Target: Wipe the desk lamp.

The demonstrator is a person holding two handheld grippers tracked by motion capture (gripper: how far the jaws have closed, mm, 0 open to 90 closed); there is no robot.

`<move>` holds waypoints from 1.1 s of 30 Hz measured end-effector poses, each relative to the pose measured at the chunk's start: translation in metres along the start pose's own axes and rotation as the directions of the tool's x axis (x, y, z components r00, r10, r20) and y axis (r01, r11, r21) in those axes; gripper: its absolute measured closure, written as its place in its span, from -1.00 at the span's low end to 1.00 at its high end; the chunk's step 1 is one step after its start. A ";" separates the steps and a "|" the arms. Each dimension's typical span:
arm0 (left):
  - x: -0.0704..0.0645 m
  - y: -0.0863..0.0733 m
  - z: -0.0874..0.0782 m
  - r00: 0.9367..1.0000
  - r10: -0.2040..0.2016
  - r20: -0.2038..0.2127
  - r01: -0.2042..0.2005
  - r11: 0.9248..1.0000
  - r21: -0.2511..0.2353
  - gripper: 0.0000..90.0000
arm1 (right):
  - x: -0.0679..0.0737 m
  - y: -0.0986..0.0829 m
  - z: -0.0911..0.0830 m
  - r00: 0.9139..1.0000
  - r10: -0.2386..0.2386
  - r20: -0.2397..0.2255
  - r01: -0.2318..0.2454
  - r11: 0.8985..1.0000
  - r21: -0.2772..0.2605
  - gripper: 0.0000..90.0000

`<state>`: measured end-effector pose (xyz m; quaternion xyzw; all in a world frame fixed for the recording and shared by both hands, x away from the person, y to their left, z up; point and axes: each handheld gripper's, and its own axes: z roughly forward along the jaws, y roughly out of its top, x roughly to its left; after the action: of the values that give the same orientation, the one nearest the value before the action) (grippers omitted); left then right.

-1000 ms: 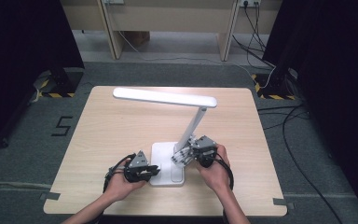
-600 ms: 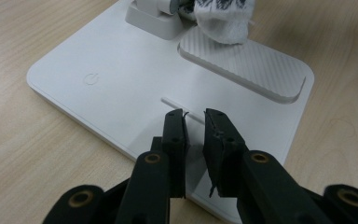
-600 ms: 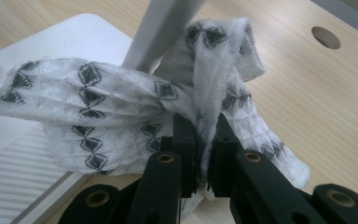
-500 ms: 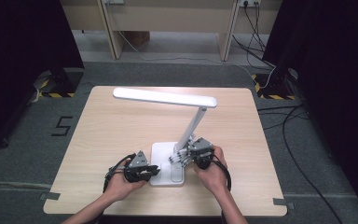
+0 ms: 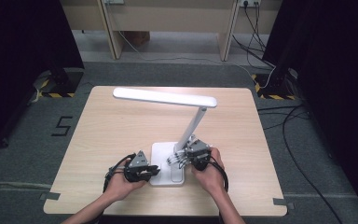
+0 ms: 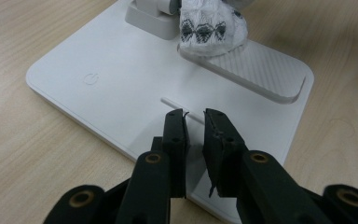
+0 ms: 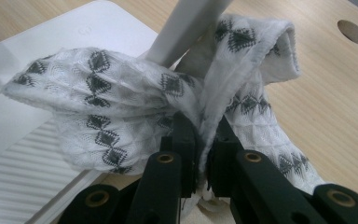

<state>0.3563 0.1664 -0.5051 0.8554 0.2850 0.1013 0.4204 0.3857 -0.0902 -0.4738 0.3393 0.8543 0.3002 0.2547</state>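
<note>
Cloth [image 7: 121, 102], white with dark diamonds, sits clamped between the jaws of my right hand-held gripper [image 7: 203, 135], bunched just ahead of it against the foot of the lamp arm [image 7: 186, 28]. I see that same cloth pressed at the arm's hinge on the lamp base [image 6: 121, 88]. My left hand-held gripper [image 6: 194, 116] rests over the near edge of the base, jaws almost together with a narrow slit between them, holding nothing. Both sit on the wooden counter [image 5: 121, 130], with the lamp head [image 5: 164, 97] well beyond them.
</note>
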 end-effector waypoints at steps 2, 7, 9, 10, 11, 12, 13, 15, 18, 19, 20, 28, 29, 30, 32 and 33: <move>0.000 0.000 0.000 1.000 0.001 0.000 -0.001 1.000 0.000 0.74 | -0.001 0.000 0.000 1.000 0.001 0.006 -0.001 1.000 -0.005 0.88; 0.000 0.000 0.000 1.000 0.001 0.000 -0.001 1.000 0.000 0.74 | -0.005 -0.001 0.001 0.999 -0.008 0.033 0.008 1.000 -0.002 0.88; 0.000 0.000 0.000 1.000 0.002 0.001 -0.002 1.000 0.001 0.74 | -0.005 -0.001 0.002 0.999 -0.013 0.049 0.013 1.000 -0.001 0.88; 0.000 0.000 0.000 1.000 0.002 0.001 -0.002 1.000 0.001 0.74 | -0.006 -0.001 0.003 0.999 -0.008 0.052 0.008 1.000 -0.003 0.88; 0.000 0.000 0.000 1.000 0.002 0.001 -0.002 1.000 0.000 0.74 | -0.006 -0.001 0.004 0.998 -0.002 0.055 0.002 1.000 -0.007 0.88; 0.000 0.000 0.000 1.000 0.002 0.001 -0.002 1.000 0.000 0.74 | -0.006 -0.001 0.005 0.999 -0.001 0.054 0.002 1.000 -0.008 0.88; 0.000 0.000 0.000 1.000 0.002 0.001 -0.002 1.000 0.000 0.74 | -0.007 -0.001 0.006 0.999 0.001 0.054 0.000 1.000 -0.013 0.88; 0.000 0.000 0.000 1.000 0.002 0.002 -0.002 1.000 0.000 0.74 | -0.007 -0.001 0.008 0.999 0.001 0.048 0.000 1.000 -0.018 0.88; 0.000 0.000 0.000 1.000 0.004 0.002 -0.004 1.000 0.002 0.75 | -0.006 -0.001 0.010 0.999 -0.015 0.033 0.016 1.000 -0.025 0.88; 0.000 0.000 0.000 1.000 0.004 0.002 -0.004 1.000 0.002 0.74 | -0.006 -0.001 0.010 1.000 -0.012 0.023 0.013 1.000 -0.027 0.88; 0.000 0.000 0.000 1.000 0.003 0.002 -0.003 1.000 0.002 0.74 | -0.005 -0.002 0.010 1.000 -0.011 0.011 0.011 0.999 -0.031 0.88; 0.000 0.000 0.000 1.000 0.007 0.001 -0.007 1.000 0.005 0.75 | -0.002 -0.003 0.010 0.998 -0.053 -0.037 0.052 0.998 -0.028 0.88; 0.000 0.000 0.000 1.000 0.007 0.001 -0.007 1.000 0.005 0.74 | -0.001 -0.002 0.010 0.997 -0.057 -0.044 0.056 0.998 -0.024 0.88; 0.000 0.000 0.000 1.000 0.007 0.001 -0.007 1.000 0.004 0.74 | 0.000 -0.002 0.009 0.997 -0.062 -0.055 0.061 0.998 -0.023 0.88; 0.000 0.000 0.000 1.000 0.007 0.001 -0.007 1.000 0.004 0.74 | 0.002 -0.002 0.008 0.994 -0.078 -0.074 0.077 0.997 -0.016 0.88; 0.000 0.000 0.000 1.000 0.007 0.001 -0.007 1.000 0.005 0.75 | 0.003 -0.003 0.008 0.993 -0.082 -0.081 0.081 0.997 -0.015 0.88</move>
<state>0.3564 0.1663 -0.5048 0.8575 0.2819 0.1019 0.4181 0.3874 -0.0866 -0.4819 0.2901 0.8753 0.3081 0.2339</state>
